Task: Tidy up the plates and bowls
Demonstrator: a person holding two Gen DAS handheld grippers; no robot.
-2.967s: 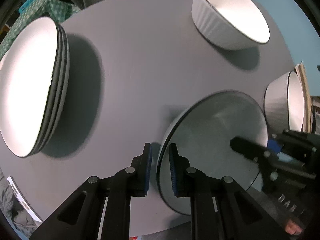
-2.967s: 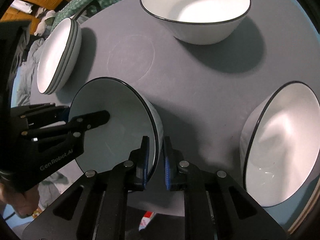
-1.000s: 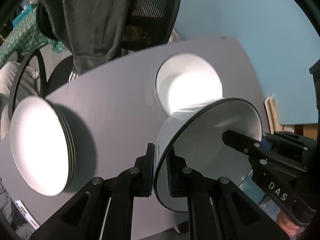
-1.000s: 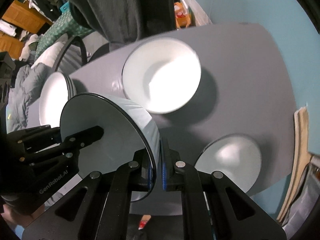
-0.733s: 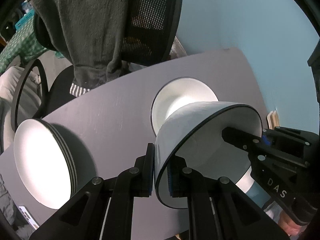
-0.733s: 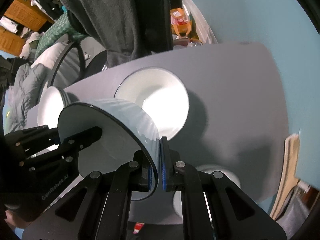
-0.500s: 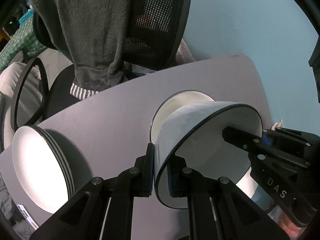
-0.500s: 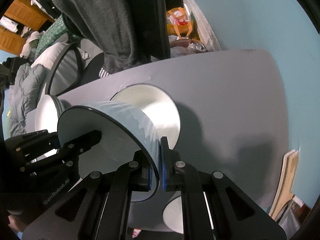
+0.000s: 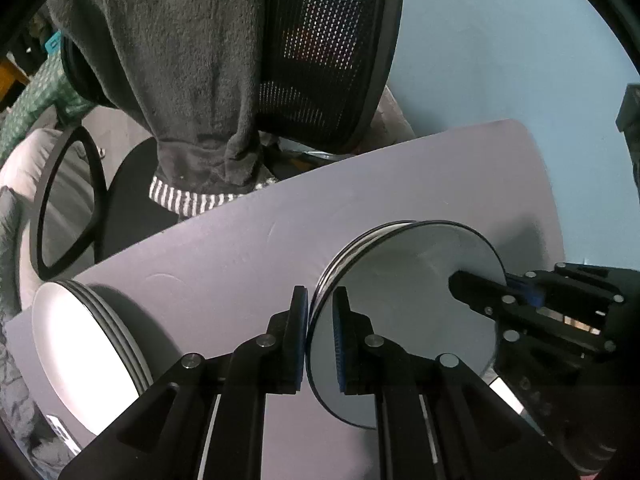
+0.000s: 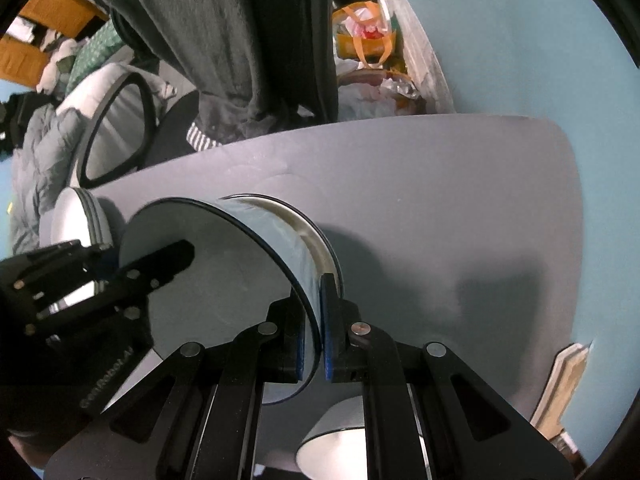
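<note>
A white bowl with a black rim (image 9: pixel 404 304) (image 10: pixel 216 280) is held by both grippers. My left gripper (image 9: pixel 320 340) is shut on its left rim. My right gripper (image 10: pixel 312 344) is shut on its right rim and also shows at the right of the left wrist view (image 9: pixel 532 300). The held bowl sits nested in a second white bowl (image 10: pixel 316 236) on the grey table (image 9: pixel 224 256), whose rim (image 9: pixel 352 248) shows just behind it. A stack of white plates (image 9: pixel 80 352) (image 10: pixel 72 216) lies at the table's left. A third bowl (image 10: pixel 340 448) is low in the right wrist view.
A black mesh chair (image 9: pixel 328 48) draped with a dark grey garment (image 9: pixel 180 60) stands behind the table's far edge. A blue wall (image 10: pixel 520 40) is to the right. Bags and clutter (image 10: pixel 368 60) lie on the floor beyond the table.
Both grippers lifted the bowl from the table's near side, carried it toward the far bowl and lowered it into that bowl. The view has dropped closer to the table.
</note>
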